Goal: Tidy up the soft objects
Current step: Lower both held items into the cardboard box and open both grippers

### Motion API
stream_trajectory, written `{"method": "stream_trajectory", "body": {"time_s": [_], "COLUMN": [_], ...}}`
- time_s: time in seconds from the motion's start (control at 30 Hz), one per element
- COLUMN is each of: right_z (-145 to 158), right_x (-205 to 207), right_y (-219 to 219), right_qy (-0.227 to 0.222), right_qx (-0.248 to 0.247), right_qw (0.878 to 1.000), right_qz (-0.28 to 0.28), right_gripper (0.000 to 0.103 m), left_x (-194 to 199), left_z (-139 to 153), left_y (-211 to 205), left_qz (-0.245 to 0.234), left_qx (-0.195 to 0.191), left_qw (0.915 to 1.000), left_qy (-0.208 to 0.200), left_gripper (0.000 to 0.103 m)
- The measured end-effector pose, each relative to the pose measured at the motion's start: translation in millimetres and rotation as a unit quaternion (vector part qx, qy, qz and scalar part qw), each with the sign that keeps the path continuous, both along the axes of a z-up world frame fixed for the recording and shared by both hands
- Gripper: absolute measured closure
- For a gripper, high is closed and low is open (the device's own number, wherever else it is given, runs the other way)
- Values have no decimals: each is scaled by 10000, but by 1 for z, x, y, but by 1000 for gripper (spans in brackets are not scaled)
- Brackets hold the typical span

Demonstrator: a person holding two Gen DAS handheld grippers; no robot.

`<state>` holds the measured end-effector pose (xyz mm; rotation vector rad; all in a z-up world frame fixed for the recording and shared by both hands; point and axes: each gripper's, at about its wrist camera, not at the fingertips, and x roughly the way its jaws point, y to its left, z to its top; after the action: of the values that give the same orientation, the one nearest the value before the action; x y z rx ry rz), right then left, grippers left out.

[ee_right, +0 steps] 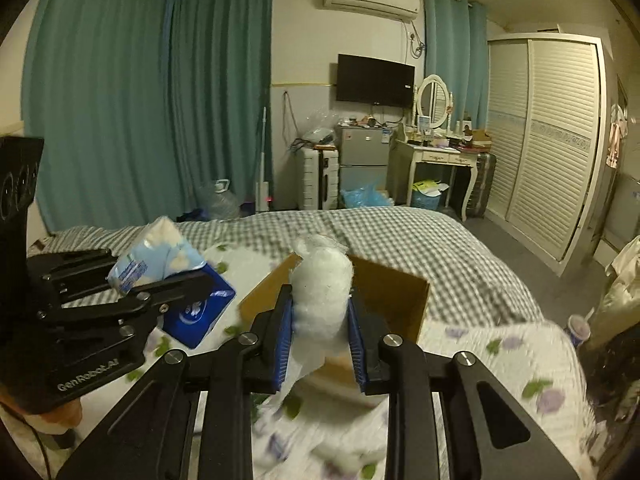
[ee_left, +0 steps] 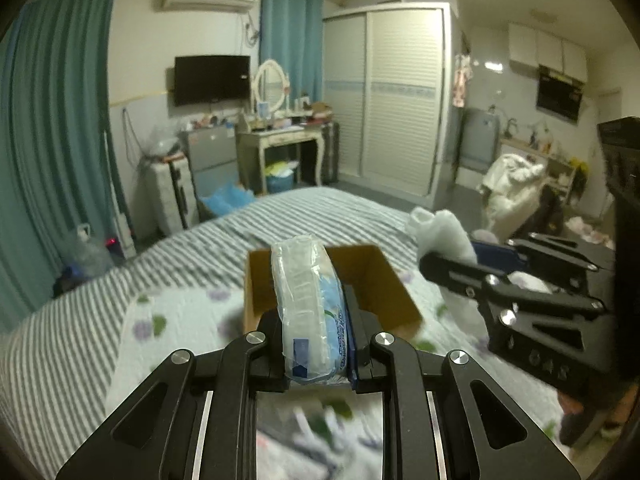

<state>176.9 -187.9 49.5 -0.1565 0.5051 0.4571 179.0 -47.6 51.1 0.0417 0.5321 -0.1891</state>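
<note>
A: Left tongs (ee_left: 316, 344) clamped on blue-and-white plastic-wrapped tissue pack (ee_left: 310, 304), right tongs (ee_right: 320, 340) squeezing white fluffy cotton wad (ee_right: 322, 292)?

B: Yes. Both raised over open brown cardboard box (ee_right: 394, 300) on bed (ee_right: 460, 252), probably for dropping in.

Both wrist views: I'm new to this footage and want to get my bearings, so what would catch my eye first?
The left tool is shut on a blue-and-white tissue pack, held up in front of an open cardboard box on the bed. The right tool grips a white fluffy wad between its blue pads, just before the same box. Behind, teal curtains fill the left of the room.
</note>
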Motion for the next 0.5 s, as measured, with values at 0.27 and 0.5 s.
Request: {"method": "stream_trajectory", "body": {"time_s": [0.27, 0.5], "right_z": [-42, -94], "right_x": [94, 132], "right_y": [2, -15], "right_qy": [546, 1105], "right_qx": [-65, 121], "right_qw": [9981, 9929], "right_qz": [-273, -429], "right_gripper": [78, 75], "left_x": [86, 110], "left_z": [-52, -86], "left_y": [-8, -9], "left_qz": [133, 253], "left_qx": [125, 209], "left_qw": [9987, 9964], "left_qy": [481, 779], "left_gripper": [84, 78]}}
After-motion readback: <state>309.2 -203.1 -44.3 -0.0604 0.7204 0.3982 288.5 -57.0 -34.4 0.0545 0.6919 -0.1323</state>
